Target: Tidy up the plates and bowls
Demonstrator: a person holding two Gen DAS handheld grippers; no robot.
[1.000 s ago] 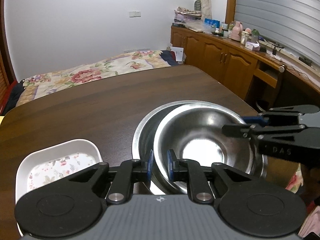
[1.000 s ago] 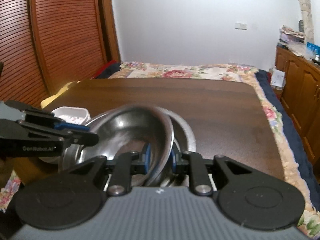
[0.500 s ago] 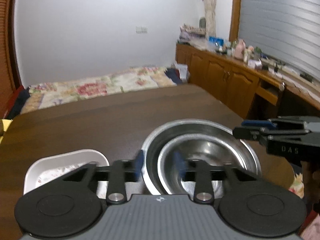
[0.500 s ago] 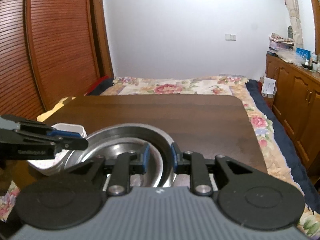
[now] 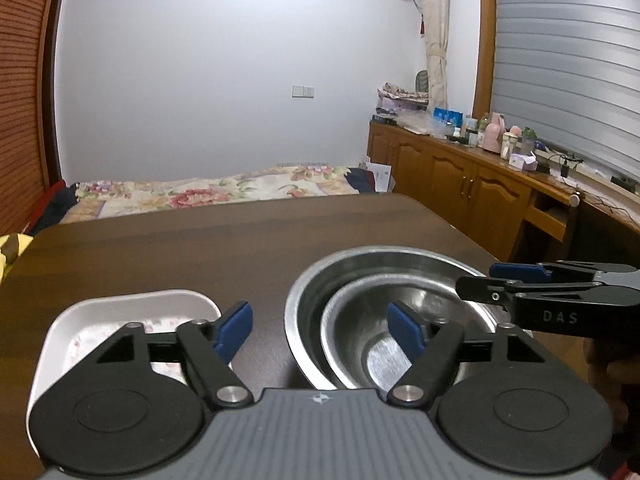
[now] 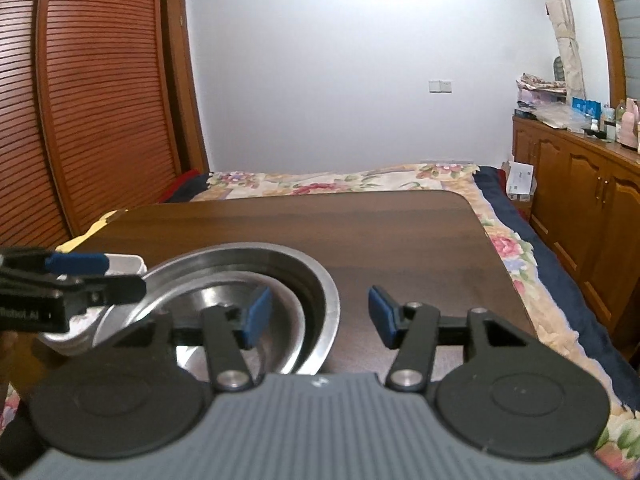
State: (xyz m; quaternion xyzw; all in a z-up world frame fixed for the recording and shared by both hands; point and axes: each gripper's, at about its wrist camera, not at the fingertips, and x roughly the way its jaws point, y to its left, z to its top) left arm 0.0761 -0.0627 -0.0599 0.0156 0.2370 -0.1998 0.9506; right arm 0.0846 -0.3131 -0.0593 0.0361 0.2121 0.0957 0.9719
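A smaller steel bowl (image 5: 372, 344) sits nested inside a larger steel bowl (image 5: 320, 280) on the dark wooden table (image 5: 200, 248). A white rectangular dish with a flower pattern (image 5: 120, 312) lies to its left. My left gripper (image 5: 320, 328) is open and empty, raised over the near left rim of the bowls. My right gripper (image 6: 318, 316) is open and empty over the right rim of the larger bowl (image 6: 316, 276); the smaller bowl (image 6: 288, 304) shows inside it. Each gripper appears from the side in the other's view, the right one (image 5: 520, 280) and the left one (image 6: 80, 272).
A bed with a floral cover (image 5: 200, 196) stands beyond the table's far edge. Wooden cabinets with clutter (image 5: 480, 176) run along the right wall. A slatted wooden door (image 6: 100, 100) is on the left.
Both grippers were shut on the smaller bowl's rim, lowered it into the larger bowl, then opened and drew back and up. The bowl now rests nested.
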